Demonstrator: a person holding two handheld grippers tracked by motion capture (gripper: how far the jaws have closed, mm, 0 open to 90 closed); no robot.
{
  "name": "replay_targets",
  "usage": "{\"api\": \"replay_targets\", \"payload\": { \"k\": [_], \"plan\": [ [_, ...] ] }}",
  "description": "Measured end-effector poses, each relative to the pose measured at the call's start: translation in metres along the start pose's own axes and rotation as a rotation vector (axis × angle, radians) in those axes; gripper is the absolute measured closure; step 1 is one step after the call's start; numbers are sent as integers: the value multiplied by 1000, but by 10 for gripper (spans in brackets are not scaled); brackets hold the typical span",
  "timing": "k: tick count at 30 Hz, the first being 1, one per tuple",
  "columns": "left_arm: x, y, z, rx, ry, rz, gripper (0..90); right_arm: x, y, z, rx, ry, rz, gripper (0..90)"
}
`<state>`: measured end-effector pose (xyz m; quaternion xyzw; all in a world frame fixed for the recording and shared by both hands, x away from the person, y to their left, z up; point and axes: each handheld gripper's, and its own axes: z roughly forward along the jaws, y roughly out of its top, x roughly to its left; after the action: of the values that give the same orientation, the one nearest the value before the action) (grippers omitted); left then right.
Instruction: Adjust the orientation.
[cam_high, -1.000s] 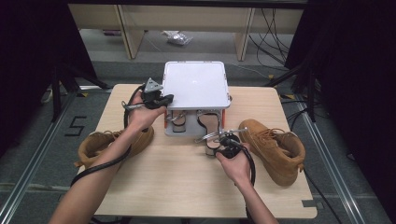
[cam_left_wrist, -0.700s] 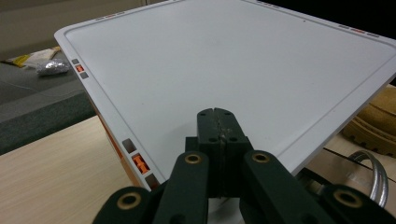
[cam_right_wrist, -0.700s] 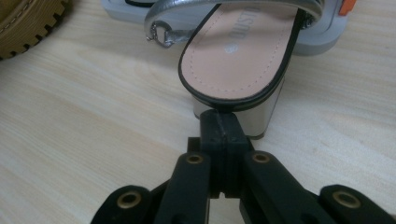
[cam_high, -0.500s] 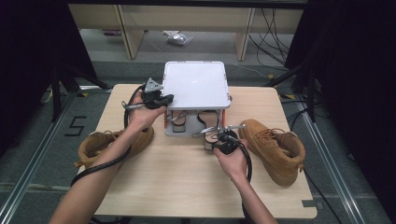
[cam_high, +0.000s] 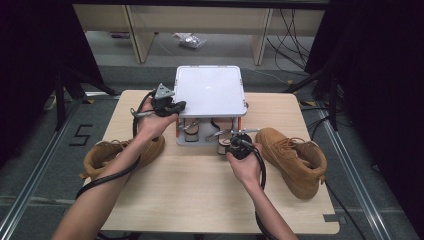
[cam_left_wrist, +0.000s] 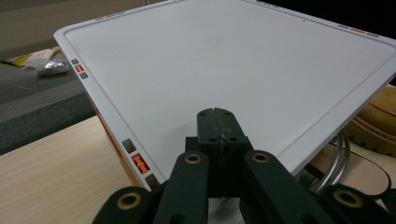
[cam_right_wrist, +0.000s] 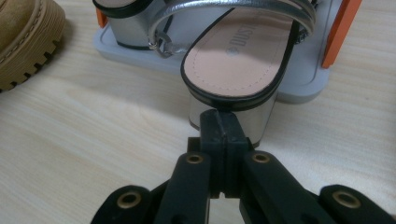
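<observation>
**Closed jaws pressing at the sandal heel while the other hand is steadying the rack**

The right gripper (cam_right_wrist: 218, 122) is sitting with its jaws pressed together and empty, their tips touching or almost touching the silver block heel of the silver-strapped sandal with the tan insole (cam_right_wrist: 236, 60). The sandal is resting with its heel end sticking out past the near edge of the grey two-tier plastic shoe rack with orange posts (cam_high: 211, 90), its heel standing on the light wooden table (cam_high: 190, 185) near the middle.

The risk, judging from this pose, is that shut jaws are pushing rather than gripping. A shove off-centre on the heel could be twisting the sandal against the orange post or tipping it sideways instead of sliding it straight in. A hard push could also be shifting the light rack toward the far edge.

The left gripper (cam_left_wrist: 217, 122) is likewise closed on nothing, hovering just over the near left corner of the rack's white top, the wrist raised and the forearm reaching in from the near left. The right hand (cam_high: 243, 162) is held low, pointing toward the far side. One tan suede lace-up boot (cam_high: 295, 157) is lying right of the rack, another (cam_high: 117, 155) left.
</observation>
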<state>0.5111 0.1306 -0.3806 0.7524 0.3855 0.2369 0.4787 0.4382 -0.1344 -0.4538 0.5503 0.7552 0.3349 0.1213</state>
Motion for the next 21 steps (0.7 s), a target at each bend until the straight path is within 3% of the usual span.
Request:
{"api": "replay_targets", "payload": {
  "k": [2,4,5,6,10,11,13,21],
  "plan": [
    [0,0,0,1,-1,-1,895,-1,1,2,-7,-13,-14,900],
    [0,0,0,0,-1,0,895,2,3,2,1,-5,32,900],
    [0,0,0,0,-2,0,896,-1,4,3,-6,-24,-9,900],
    [0,0,0,0,-2,-1,895,0,5,4,-9,-26,8,900],
    [0,0,0,-1,-2,-1,895,1,9,7,-8,-28,-3,900],
    [0,0,0,-1,-2,-1,895,-1,9,9,-14,-36,-27,900],
    [0,0,0,-1,-2,-1,895,1,10,9,-10,-33,0,900],
    [1,1,0,5,-6,-8,896,-1,13,8,-25,-51,12,900]
  ]
}}
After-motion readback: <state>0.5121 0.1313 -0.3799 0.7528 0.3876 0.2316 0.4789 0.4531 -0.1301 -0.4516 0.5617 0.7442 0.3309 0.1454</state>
